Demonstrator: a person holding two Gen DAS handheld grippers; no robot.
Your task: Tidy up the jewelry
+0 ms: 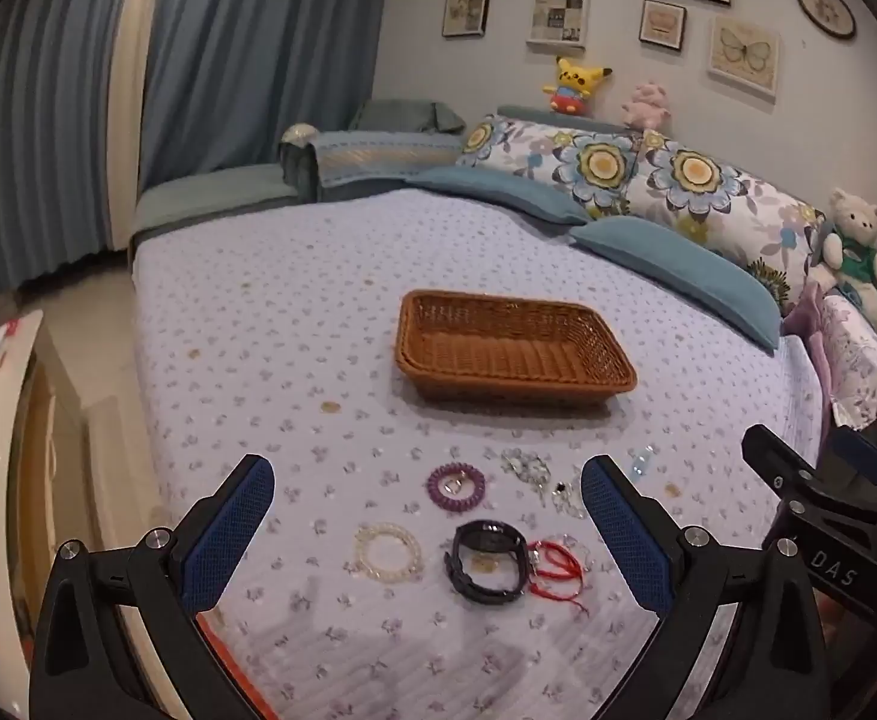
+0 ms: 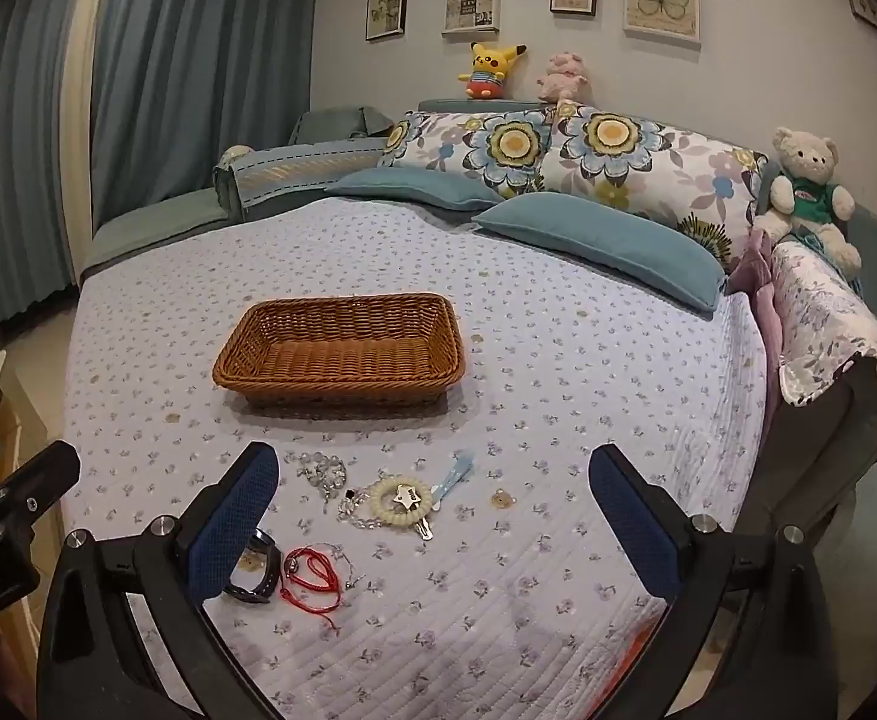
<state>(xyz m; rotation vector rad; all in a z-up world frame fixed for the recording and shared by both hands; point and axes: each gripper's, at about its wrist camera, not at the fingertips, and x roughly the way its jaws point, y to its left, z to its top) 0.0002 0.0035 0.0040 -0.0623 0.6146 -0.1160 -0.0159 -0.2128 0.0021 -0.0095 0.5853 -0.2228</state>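
While the left hand-held gripper point(image 1: 427, 501) and right hand-held gripper point(image 2: 434, 483) both hover wide open and empty above the bed point(image 1: 270, 324), the jewelry lies scattered before the empty wicker basket point(image 1: 513, 387), so the first pick, likely the black watch point(image 1: 486, 558), seems next.

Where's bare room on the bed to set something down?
Free: quilt between wicker basket and blue pillows; also left of the basket. Crowded: near edge, where black watch, red cord, bead bracelet and purple coil tie cluster.
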